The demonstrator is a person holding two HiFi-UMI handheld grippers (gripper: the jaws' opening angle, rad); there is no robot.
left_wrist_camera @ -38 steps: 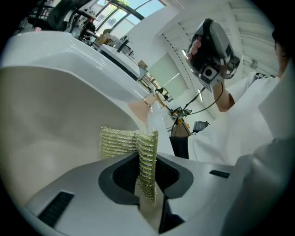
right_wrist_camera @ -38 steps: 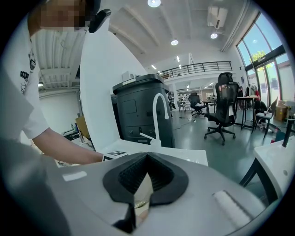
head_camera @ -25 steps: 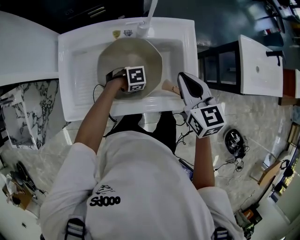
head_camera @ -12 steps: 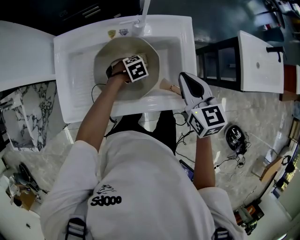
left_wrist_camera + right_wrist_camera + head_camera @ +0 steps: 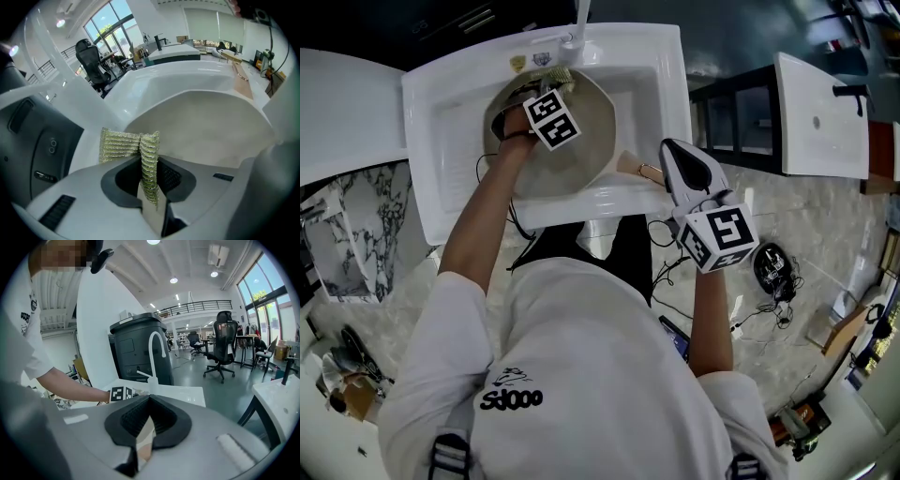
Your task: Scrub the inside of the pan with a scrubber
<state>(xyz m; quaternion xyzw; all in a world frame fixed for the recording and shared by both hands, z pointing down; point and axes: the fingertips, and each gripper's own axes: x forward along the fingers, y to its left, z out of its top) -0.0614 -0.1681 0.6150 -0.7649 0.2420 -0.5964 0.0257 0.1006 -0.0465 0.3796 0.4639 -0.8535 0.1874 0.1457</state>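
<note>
The sink [image 5: 441, 141] is sitting at the far left, glossy white, rectangular w/ rounded corners. It's set in a white table [image 5: 342, 103]. The left claw [image 5: 548, 91] is reaching into the basin & pinching the scrubber [image 5: 561, 80]. Its jaws are closed tight on a fold of it. In the left gripper view the scrubber [image 5: 119, 145] is showing as a yellow-green knitted mesh w/ ribbed rows. It's flattened between the jaws & fanning out to the left above them. It's lying at the pan's far wall, near the base of the white tap [image 5: 579, 23]. Can't tell if it's actually touching the pan.

The pan [image 5: 586, 150] is round & deep, matte cream-beige inside, w/ a smooth curved wall [image 5: 211, 126]. Its handle [image 5: 630, 167] is pale wood w/ a metal ring, sticking out over the sink's front rim toward the right. The right claw [image 5: 668, 159] is clamping that handle. In the right gripper view the ribbed black pads [image 5: 136, 416] are closing round the tan wood [image 5: 146, 434], no gap showing.

Containers: the sink is holding the pan, which is filling most of the basin. Inside the pan only the left claw & the scrubber are showing.
</note>
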